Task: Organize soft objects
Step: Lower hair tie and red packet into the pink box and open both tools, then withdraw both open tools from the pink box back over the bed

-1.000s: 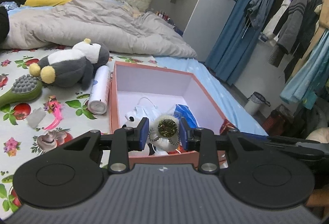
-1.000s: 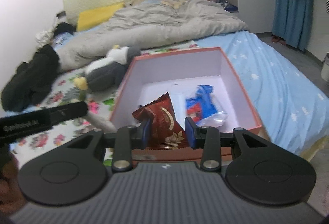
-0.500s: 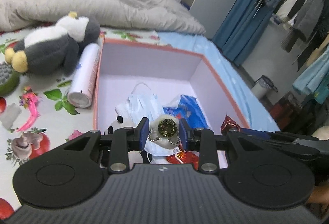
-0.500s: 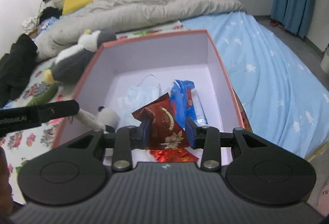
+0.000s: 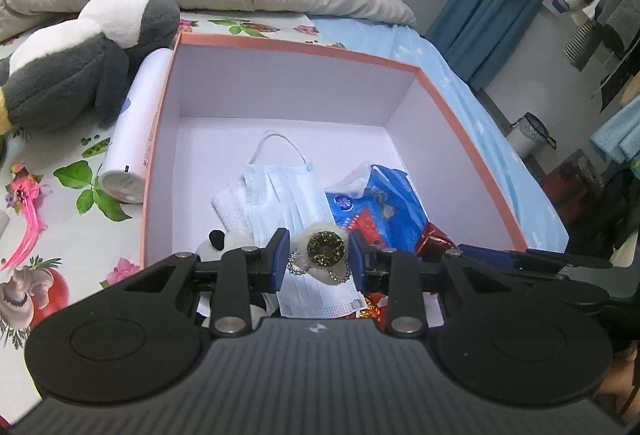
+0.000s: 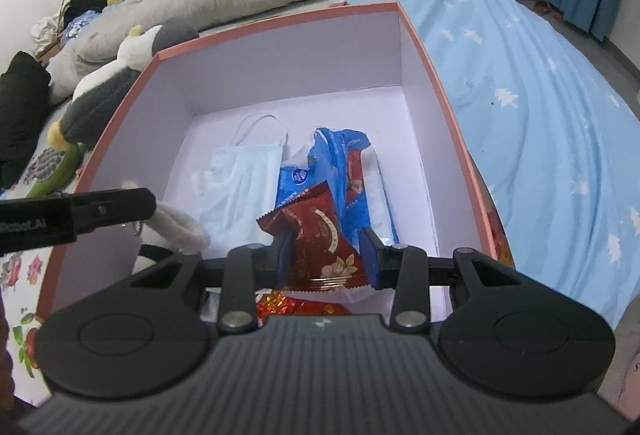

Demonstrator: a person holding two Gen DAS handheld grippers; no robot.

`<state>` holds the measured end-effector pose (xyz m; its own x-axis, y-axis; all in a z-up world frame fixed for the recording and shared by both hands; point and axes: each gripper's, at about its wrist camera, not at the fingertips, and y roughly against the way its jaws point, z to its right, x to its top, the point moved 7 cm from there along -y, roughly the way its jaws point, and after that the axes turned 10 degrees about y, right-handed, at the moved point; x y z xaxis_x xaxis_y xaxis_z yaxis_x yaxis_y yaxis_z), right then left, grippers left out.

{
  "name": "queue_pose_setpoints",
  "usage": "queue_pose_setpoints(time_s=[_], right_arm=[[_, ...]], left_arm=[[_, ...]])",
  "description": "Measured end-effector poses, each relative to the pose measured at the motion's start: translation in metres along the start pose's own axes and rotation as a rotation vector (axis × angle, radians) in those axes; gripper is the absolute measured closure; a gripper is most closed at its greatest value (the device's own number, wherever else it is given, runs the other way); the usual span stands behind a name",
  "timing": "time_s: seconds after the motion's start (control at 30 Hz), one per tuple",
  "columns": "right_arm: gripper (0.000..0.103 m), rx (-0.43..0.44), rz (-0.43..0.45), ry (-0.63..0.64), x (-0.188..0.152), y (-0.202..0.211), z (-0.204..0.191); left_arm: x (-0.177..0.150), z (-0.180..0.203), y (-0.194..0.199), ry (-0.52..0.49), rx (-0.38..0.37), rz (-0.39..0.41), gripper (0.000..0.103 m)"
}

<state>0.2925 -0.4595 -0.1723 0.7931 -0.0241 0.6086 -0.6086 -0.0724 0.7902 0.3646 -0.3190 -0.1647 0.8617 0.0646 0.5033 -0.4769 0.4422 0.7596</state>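
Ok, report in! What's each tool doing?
Left tool shut on fluffy brooch. Right tool shut on red packet. Both over box. Nothing blocking.

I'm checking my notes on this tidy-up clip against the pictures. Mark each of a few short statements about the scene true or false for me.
1. The left gripper is shut on a small fluffy white ornament with a glittery round centre. True.
2. The right gripper is empty. False: it is shut on a dark red foil snack packet.
3. A pale blue pleated face mask lies inside the pink-rimmed cardboard box. True.
4. The grey and white plush penguin sits inside the box. False: it lies outside, on the floral sheet beside the box.
5. The white cylindrical bottle stands upright. False: it lies on its side along the box's outer wall.
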Motion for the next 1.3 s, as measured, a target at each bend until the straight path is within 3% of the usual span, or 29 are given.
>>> queue_pose_setpoints(time_s=[0.27, 0.33, 0.73, 1.3], right_arm=[[0.058, 0.008, -0.009, -0.018, 0.002, 0.000, 0.002], [0.054, 0.008, -0.001, -0.015, 0.002, 0.006, 0.001], [0.054, 0.016, 0.091, -0.012, 0.001, 0.061, -0.018], [0.054, 0.031, 0.200, 0.041, -0.027, 0.141, -0.083]], left_arm=[[0.000, 0.003, 0.008, -0.004, 0.001, -0.008, 0.064], [0.000, 0.003, 0.012, 0.001, 0.003, -0.007, 0.051], [-0.011, 0.010, 0.079, -0.042, -0.017, 0.085, 0.051], [-0.051, -0.015, 0.194, -0.050, -0.017, 0.199, 0.051]])
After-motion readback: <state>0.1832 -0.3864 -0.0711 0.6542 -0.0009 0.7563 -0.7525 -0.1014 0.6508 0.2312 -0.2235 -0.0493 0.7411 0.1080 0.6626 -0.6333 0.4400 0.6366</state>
